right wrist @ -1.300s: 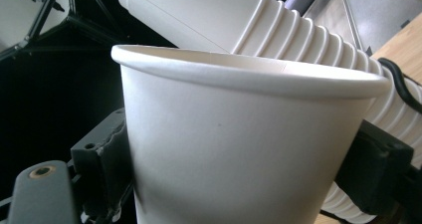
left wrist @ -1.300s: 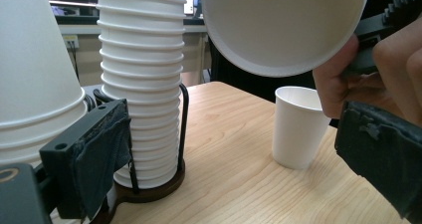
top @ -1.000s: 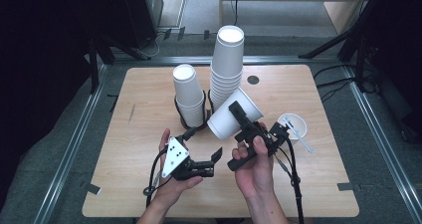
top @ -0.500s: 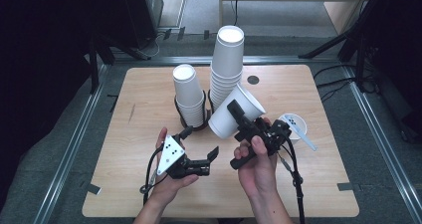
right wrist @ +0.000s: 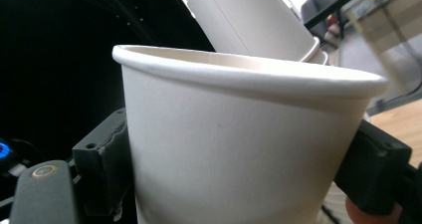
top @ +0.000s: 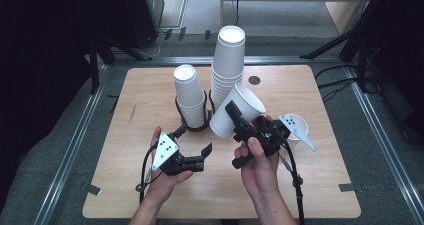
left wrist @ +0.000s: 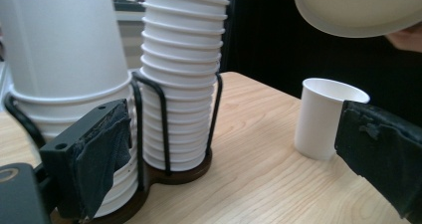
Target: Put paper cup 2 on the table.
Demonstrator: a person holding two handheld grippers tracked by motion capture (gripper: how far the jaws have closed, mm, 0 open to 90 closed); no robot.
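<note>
White paper is what is held at the front of the scene: a large paper cup [top: 235, 111] is clamped between the jaws of the right gripper [top: 239, 122], pads pressed on its wall from both sides, as is seen close up in the right gripper view [right wrist: 239, 149]. The cup is kept tilted and lifted clear of the wooden table [top: 140, 100], its mouth turned up and away, just in front of the stacks. To its left, the left gripper [top: 206, 151] is held low over the table with its jaws spread apart and nothing gripped between them; through that gap, in the left gripper view, the scene beyond is framed. A small paper cup [left wrist: 326, 117] is stood upright on the table to the right, near the right hand [top: 257, 170]. Farther back, a black wire holder [top: 192, 126] is set near the middle of the table, and two stacks of cups are kept in it: a shorter stack [top: 189, 96] on the left and a taller stack [top: 228, 60] just beside it.
</note>
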